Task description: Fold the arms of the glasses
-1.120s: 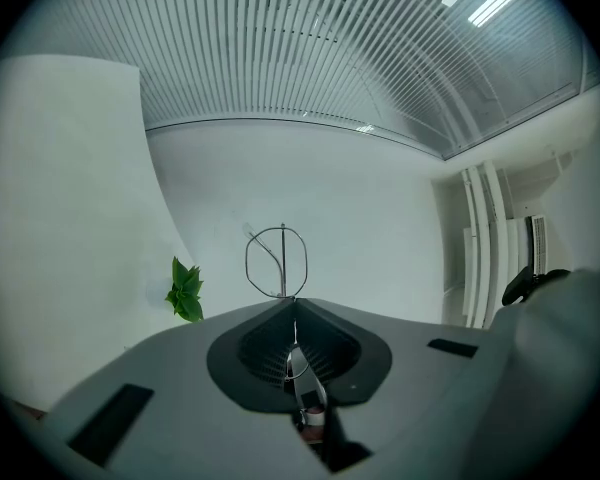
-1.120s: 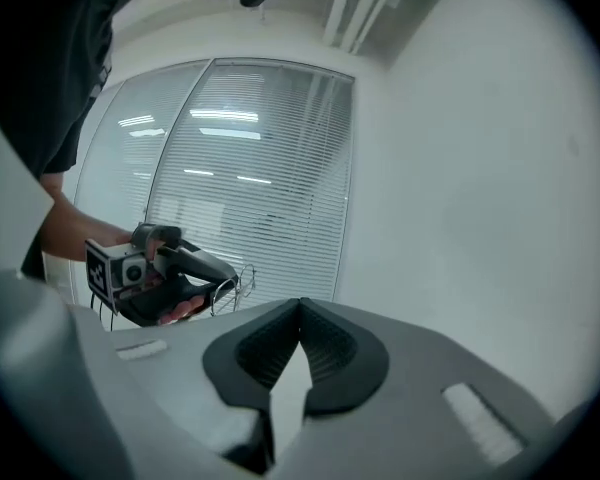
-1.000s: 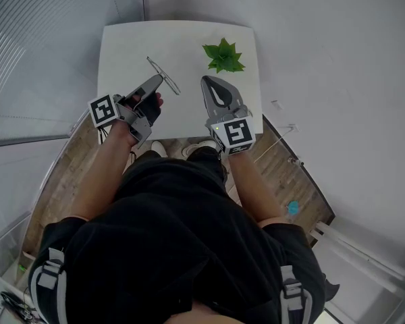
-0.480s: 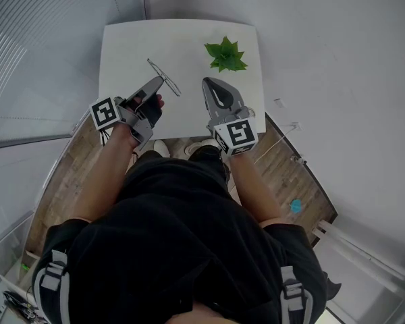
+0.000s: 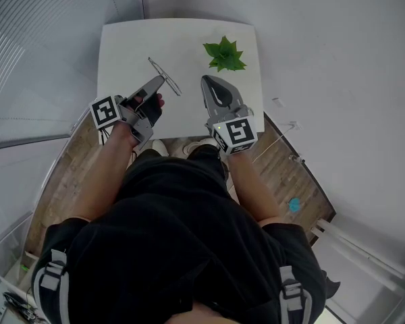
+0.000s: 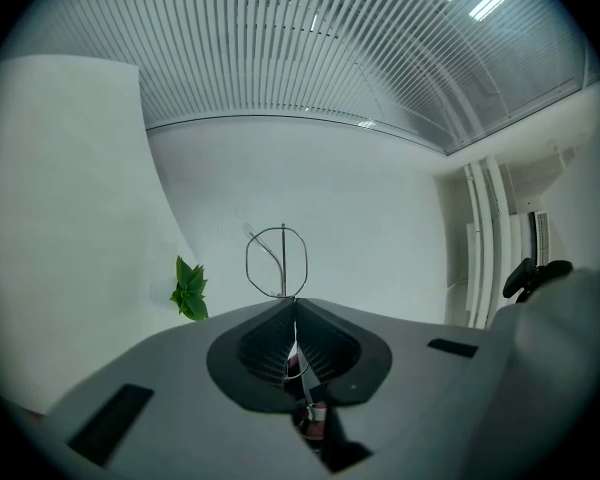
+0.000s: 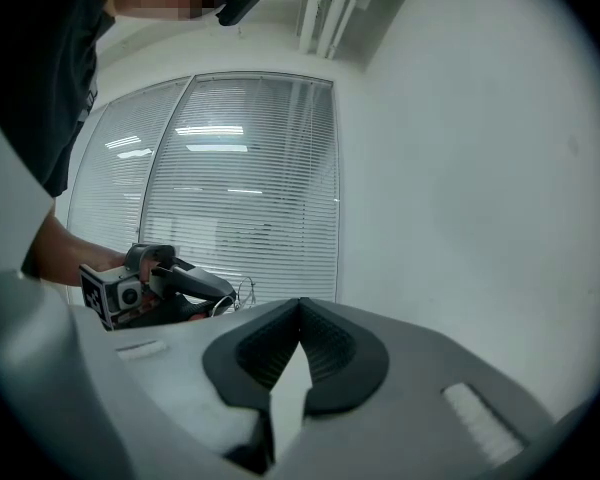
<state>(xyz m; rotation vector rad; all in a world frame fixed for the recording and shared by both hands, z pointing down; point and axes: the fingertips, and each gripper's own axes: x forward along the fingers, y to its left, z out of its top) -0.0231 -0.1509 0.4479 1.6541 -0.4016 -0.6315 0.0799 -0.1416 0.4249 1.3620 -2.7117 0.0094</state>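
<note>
Here, a person stands at the near edge of a white bench point(image 5: 121, 46) with a gripper in each hand. The left gripper point(image 5: 160, 79) has its fingers point(image 6: 255, 343) closed tight on a pair of thin wire glasses point(image 5: 163, 75). The glasses stick out past the tips of the fingers, over the middle of the bench, and one round rim stands up just beyond them. I cannot tell if the glasses touch the bench. The right gripper point(image 5: 206, 79) is just to the right of the glasses and not touching them. Its fingers point(image 7: 330, 353) are pressed together with nothing between them. A small green plant point(image 5: 223, 55) sits on the far right part of the bench, apart from both grippers.
</note>
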